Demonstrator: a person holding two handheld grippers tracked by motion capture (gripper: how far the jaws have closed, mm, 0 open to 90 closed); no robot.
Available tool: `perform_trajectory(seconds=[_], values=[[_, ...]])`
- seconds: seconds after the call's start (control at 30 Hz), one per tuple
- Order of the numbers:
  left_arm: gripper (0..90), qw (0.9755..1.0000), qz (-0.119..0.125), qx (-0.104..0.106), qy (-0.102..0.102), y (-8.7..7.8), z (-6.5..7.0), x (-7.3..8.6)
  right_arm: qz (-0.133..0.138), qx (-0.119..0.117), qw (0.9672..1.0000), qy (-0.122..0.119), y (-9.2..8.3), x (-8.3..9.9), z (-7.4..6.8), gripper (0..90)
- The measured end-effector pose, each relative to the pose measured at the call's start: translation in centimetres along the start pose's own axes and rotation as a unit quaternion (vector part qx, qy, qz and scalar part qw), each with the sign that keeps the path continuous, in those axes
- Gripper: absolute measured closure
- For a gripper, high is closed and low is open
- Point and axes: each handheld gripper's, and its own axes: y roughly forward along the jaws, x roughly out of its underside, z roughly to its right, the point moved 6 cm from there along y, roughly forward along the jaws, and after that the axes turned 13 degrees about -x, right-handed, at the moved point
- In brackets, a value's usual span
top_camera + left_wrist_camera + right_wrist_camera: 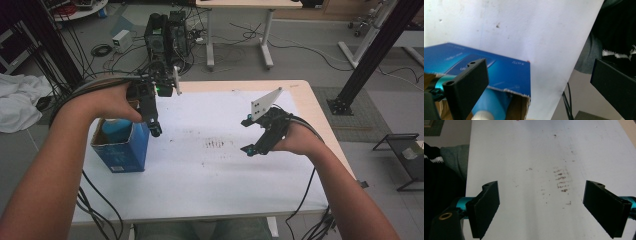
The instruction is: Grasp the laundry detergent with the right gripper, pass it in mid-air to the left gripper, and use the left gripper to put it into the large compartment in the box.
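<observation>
While the left gripper (156, 131) hangs over the open top of a blue box (121, 152) at the left edge of the white tabletop (210, 175), its fingers (466, 85) stand wide apart, empty. Inside the box sits a blue bottle with a white cap (484, 116). Brown smudges (216, 144) mark the middle of the tabletop. Farther right, the right gripper (247, 135) is held above the bare surface, fingers (486, 207) likewise spread, gripping nothing.

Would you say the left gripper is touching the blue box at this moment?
Cannot tell. In the left gripper view the left gripper stands open, one jaw overlapping the blue box at its torn rim, but neither contact nor a gap shows plainly.
</observation>
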Motion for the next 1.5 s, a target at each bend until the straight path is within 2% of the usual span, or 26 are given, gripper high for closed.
perform_trajectory(seconds=[0.07,0.13,0.23,0.6,0.63,0.7,0.73,0.77,0.83,0.93,0.97,1.03,1.13,1.23,1.5], values=[[1.7,0.9999,0.0,0.009,0.012,0.3,0.2,-0.4,-0.007,0.0,1.0,0.003,0.0,0.0,0.1,13.0],[1.7,0.9998,0.009,0.003,0.018,0.7,0.4,-1.1,-0.021,-0.001,0.9998,0.003,-0.1,0.2,0.1,13.0],[1.7,0.9994,0.013,0.006,0.033,1.4,0.8,-1.9,-0.038,-0.005,0.9992,0.007,-0.1,0.5,0.3,13.0],[1.8,0.9976,0.011,0.021,0.066,4.7,1.9,-4.0,-0.075,-0.011,0.997,0.018,0.2,1.4,1.2,13.0],[1.7,0.9976,0.006,0.027,0.063,5.0,2.1,-4.1,-0.079,-0.01,0.9966,0.019,0.2,1.5,1.2,13.0],[1.8,0.9974,0.008,0.024,0.068,5.5,2.1,-4.4,-0.087,-0.012,0.9958,0.026,0.2,1.6,1.3,13.0],[1.8,0.9971,0.008,0.028,0.07,5.8,2.2,-4.5,-0.091,-0.013,0.9955,0.019,0.3,1.7,1.5,13.0],[1.7,0.9969,0.011,0.026,0.074,5.9,2.2,-4.6,-0.099,-0.014,0.9947,0.024,0.3,1.8,1.5,13.0],[1.8,0.997,0.012,0.03,0.07,6.0,2.3,-4.7,-0.106,-0.012,0.9941,0.017,0.4,2.0,1.8,13.0],[1.8,0.9964,0.02,0.03,0.077,6.3,2.3,-4.9,-0.12,-0.015,0.9925,0.021,0.3,2.2,2.0,13.0],[1.7,0.9962,0.02,0.035,0.078,6.4,2.4,-5.0,-0.125,-0.015,0.9918,0.022,0.4,2.4,2.1,13.0],[1.7,0.9959,0.026,0.027,0.083,6.6,2.5,-5.4,-0.139,-0.017,0.9898,0.028,0.4,2.7,2.1,13.0],[1.8,0.9955,0.025,0.034,0.085,7.0,2.8,-5.8,-0.155,-0.019,0.9872,0.033,0.6,3.1,2.1,13.0],[1.8,0.9951,0.025,0.036,0.089,7.5,3.1,-5.9,-0.159,-0.019,0.9866,0.03,0.9,3.1,2.0,13.0],[1.7,0.9951,0.029,0.038,0.087,7.7,3.3,-5.8,-0.158,-0.022,0.9868,0.03,1.2,2.9,1.9,13.0]])
